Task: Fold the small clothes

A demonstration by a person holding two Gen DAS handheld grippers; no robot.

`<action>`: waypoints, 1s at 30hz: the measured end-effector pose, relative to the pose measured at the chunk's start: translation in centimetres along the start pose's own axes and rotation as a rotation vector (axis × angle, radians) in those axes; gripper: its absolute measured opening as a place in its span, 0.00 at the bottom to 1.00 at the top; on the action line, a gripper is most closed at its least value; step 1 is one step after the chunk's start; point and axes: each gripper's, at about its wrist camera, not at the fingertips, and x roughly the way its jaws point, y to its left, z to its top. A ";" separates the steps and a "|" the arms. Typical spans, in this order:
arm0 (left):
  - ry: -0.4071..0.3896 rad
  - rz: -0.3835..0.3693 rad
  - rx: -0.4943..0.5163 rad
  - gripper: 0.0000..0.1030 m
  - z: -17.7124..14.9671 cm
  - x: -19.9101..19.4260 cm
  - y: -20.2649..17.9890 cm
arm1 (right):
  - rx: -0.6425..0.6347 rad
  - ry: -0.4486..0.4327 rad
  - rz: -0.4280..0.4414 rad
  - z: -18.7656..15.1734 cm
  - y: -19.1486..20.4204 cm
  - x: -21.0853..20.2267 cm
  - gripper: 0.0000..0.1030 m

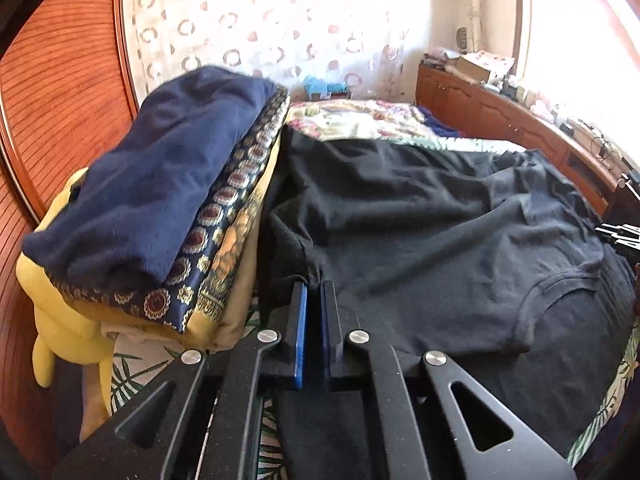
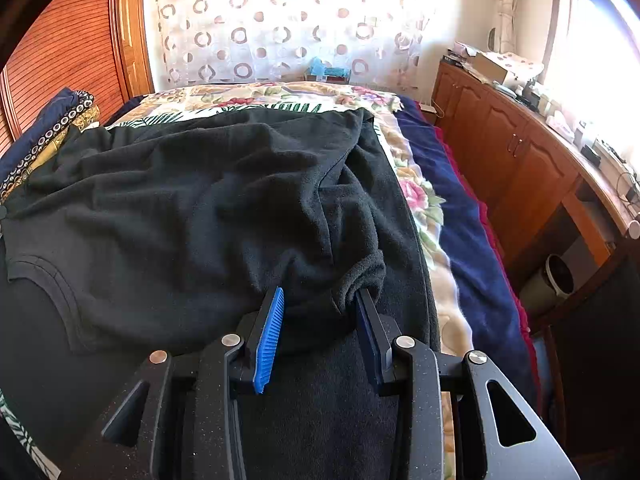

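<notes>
A black T-shirt lies rumpled on the bed, neckline toward the near side; it also shows in the right wrist view. My left gripper is shut on a fold of the shirt's left edge. My right gripper is open, its blue pads apart, with a bunched sleeve end lying between the fingertips against the right finger. The right gripper's tip shows at the right edge of the left wrist view.
A stack of folded clothes, navy on top, sits on the bed's left side by a wooden headboard. A floral bedspread and blue blanket cover the bed. Wooden cabinets stand right.
</notes>
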 end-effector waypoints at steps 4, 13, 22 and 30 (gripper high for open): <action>-0.037 -0.010 0.012 0.07 0.5 -1.3 -0.6 | 0.004 -0.007 0.002 0.1 -0.2 -0.2 0.07; -0.127 -0.050 -0.005 0.06 0.8 -5.0 -1.2 | 0.000 -0.178 0.012 1.4 -0.3 -5.2 0.05; -0.200 -0.115 -0.037 0.06 -0.3 -9.6 -1.4 | -0.019 -0.255 0.019 1.4 -0.6 -9.6 0.05; -0.194 -0.129 -0.072 0.06 -4.0 -12.4 -1.0 | -0.002 -0.281 0.022 -2.0 -1.8 -12.9 0.05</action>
